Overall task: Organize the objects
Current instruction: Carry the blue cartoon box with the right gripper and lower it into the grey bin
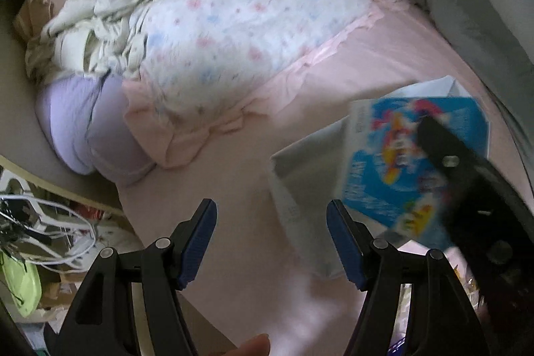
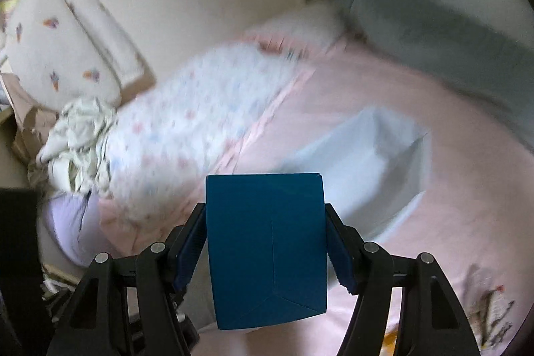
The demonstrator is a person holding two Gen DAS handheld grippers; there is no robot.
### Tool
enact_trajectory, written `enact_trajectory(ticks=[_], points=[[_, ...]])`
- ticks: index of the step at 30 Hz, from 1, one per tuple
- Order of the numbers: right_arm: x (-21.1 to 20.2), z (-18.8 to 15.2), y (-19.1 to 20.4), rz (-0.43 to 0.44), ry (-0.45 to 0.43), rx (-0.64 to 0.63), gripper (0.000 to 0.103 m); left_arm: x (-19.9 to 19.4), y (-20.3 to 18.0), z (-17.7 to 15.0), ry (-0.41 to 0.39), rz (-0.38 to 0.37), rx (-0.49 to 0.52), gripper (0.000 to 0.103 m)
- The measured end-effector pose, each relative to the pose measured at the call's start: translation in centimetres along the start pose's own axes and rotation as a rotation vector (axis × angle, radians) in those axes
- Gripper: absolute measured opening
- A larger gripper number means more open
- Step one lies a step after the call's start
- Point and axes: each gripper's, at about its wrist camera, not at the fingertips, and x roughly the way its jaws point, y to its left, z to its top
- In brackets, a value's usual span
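Pink bedsheet (image 1: 240,155) covers a bed that fills both views, with a floral quilt (image 1: 240,32) bunched toward the wall, crumpled pale clothes (image 1: 106,9) beside it and a grey bolster (image 1: 467,15) along the far edge. An open white container (image 2: 377,155), probably a bag or box, lies on the sheet; motion blur softens its outline. The right gripper (image 2: 266,242) pinches a blue carton (image 2: 267,249) between its blue pads, one on each side wall, holding it in the air just short of the white container. From the left wrist view the same carton shows a bright printed face. The left gripper (image 1: 272,242) hovers over the sheet with its jaws spread wide and nothing between them. Judging by its crisp folds, the carton is light, thin cardboard: stiff enough to hold, yet easy to dent, so a moderate squeeze across the two flat sides near the middle seems safest.
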Motion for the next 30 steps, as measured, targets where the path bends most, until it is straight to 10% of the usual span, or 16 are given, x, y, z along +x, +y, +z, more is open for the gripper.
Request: enact_trajectory(ticks=[8,18,26,30], points=[[3.3,-0.7,1.3,0.023,0.083,-0.030,0.067,2.1,0.0,-0.2,0.067,0.019,-0.024,0.068],[4.1,-1.4,-4.9,0.349,0.097,0.370,0.070,1.9,-0.4,-0.2,0.066,-0.011,-0.044,0.068],[2.6,-0.6,-0.1,-0.003,0.124,0.052,0.072,1.7,-0.8,-0.2,0.077,-0.100,-0.067,0.068],[2.0,-0.6,0.0,0.052,0.161,0.083,0.073,1.3,-0.6,0.0,0.081,-0.167,-0.108,0.068]])
